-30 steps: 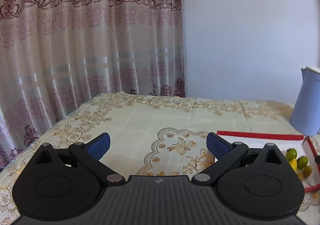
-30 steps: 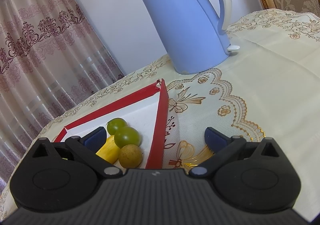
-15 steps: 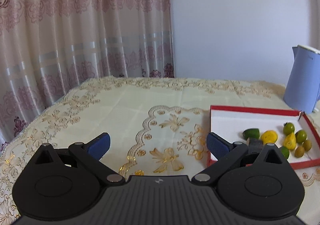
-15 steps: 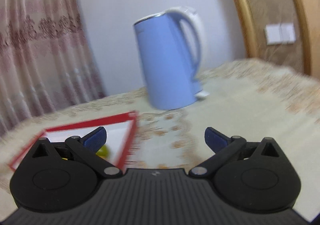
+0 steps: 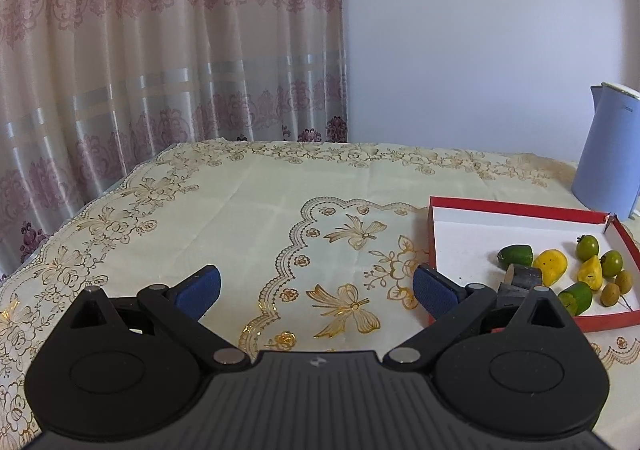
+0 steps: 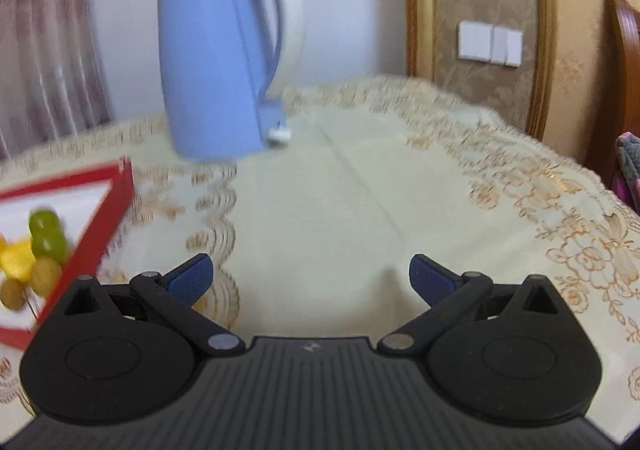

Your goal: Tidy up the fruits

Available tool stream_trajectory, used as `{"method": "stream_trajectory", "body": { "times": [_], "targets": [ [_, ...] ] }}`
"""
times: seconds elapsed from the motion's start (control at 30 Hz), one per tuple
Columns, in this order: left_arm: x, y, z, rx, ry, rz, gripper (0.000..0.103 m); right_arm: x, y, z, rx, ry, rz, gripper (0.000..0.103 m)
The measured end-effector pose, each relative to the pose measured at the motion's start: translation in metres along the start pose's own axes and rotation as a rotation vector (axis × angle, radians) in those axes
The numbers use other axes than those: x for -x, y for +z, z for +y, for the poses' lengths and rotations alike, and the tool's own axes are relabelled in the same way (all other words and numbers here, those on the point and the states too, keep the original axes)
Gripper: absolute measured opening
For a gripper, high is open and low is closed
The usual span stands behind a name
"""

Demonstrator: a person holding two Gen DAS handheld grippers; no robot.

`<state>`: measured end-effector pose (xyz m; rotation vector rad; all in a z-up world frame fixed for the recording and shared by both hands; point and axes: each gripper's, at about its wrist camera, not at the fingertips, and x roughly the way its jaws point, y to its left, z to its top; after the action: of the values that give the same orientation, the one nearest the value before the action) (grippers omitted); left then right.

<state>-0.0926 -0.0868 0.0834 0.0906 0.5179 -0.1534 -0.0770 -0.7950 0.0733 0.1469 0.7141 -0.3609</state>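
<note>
A red-rimmed white tray lies on the tablecloth at the right in the left wrist view. It holds several small fruits: a green one, a yellow one, round green ones and small brown ones. A dark stubby object lies among them. My left gripper is open and empty over the cloth, left of the tray. My right gripper is open and empty over bare cloth; the tray with green grapes sits at its left.
A blue electric kettle stands behind the tray, also in the left wrist view. Patterned curtains hang beyond the table's far left edge. A wall switch and a wooden chair are at the right.
Both grippers have pulled back and up from the tray. The left view now shows the whole tray and fruits. The right view has swung right, away from the fruits. Both stay open.
</note>
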Motion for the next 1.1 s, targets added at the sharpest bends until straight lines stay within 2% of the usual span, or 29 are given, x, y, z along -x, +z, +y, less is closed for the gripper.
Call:
{"method": "stream_trajectory", "body": {
  "times": [0.07,0.77,0.93,1.0,1.1],
  "targets": [
    [-0.001,-0.001,0.000,-0.003,-0.001,0.002,0.103,-0.007,0.000,0.006,0.029,-0.020,0.041,0.103],
    [-0.018,-0.007,0.009,0.004,-0.036,0.018,0.103,-0.009,-0.001,0.006,0.022,-0.022,0.046,0.103],
    [-0.017,-0.011,0.001,-0.032,0.010,0.000,0.103,-0.009,-0.001,0.006,0.022,-0.023,0.046,0.103],
    [-0.014,-0.015,-0.004,-0.063,0.044,-0.034,0.103,-0.009,-0.001,0.006,0.022,-0.022,0.046,0.103],
    [-0.015,-0.016,-0.005,-0.056,0.031,-0.022,0.103,-0.009,-0.001,0.006,0.022,-0.022,0.046,0.103]
  ]
}}
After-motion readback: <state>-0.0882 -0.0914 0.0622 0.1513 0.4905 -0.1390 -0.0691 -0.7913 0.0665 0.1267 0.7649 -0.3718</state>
